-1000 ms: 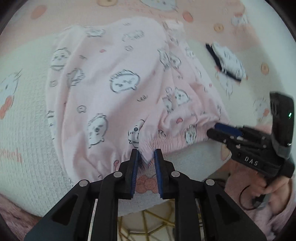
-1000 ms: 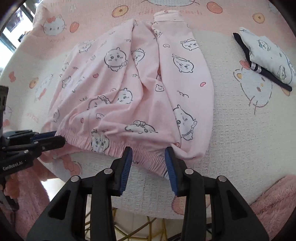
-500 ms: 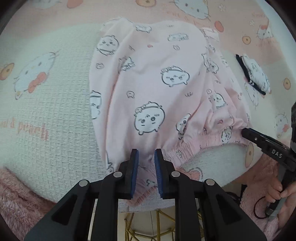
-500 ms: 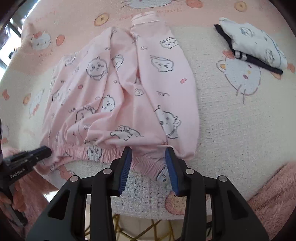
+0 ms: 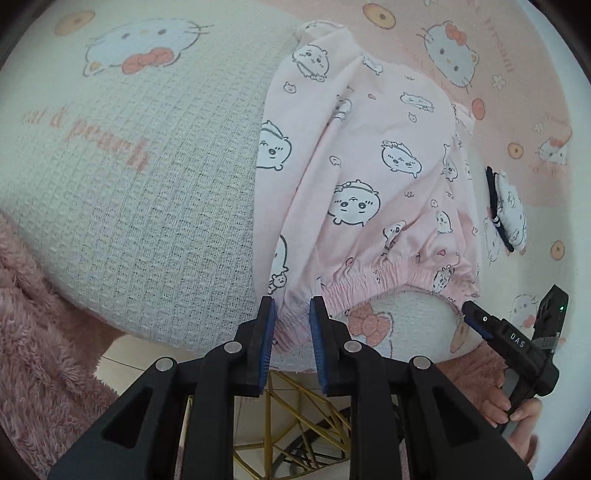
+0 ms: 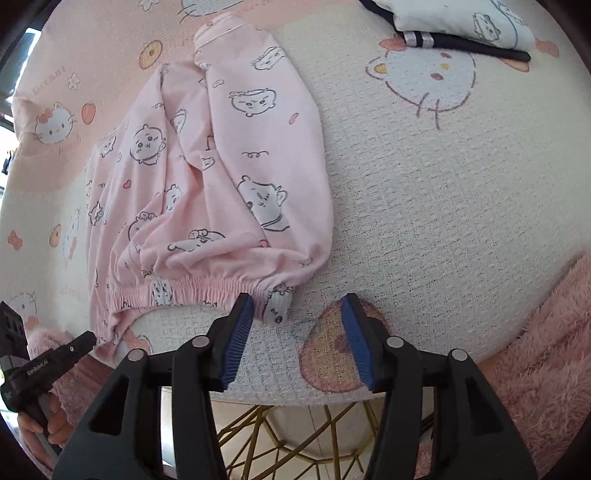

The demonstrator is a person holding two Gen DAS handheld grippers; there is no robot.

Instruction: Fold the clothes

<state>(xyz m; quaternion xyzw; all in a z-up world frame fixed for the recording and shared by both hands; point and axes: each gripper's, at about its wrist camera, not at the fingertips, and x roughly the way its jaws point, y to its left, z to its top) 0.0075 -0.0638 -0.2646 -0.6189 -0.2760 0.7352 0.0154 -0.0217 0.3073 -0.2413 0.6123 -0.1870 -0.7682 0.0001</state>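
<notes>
Pink pyjama trousers [image 5: 369,177] with cartoon faces lie flat on the blanket, with the elastic waistband [image 5: 388,277] along the near table edge. My left gripper [image 5: 291,317] is shut on the waistband's left corner, which bunches between its blue pads. In the right wrist view the trousers [image 6: 229,177] spread up and to the left. My right gripper [image 6: 297,317] stands open with nothing in it. The waistband's right corner [image 6: 279,306] rests just inside the right gripper's left finger. The left gripper [image 6: 86,338] shows at that view's lower left, the right gripper [image 5: 469,310] at the left wrist view's lower right.
A folded white garment with dark trim [image 6: 461,22] lies at the back right of the cartoon-cat blanket [image 6: 443,184]. The table edge runs just under both grippers, with a gold wire frame [image 6: 295,435] below. Fluffy pink sleeves [image 5: 37,332] flank the views.
My right gripper has opened wider and let go of the waistband's right corner. My left gripper, still holding its corner, has swung so the trousers now sit right of it.
</notes>
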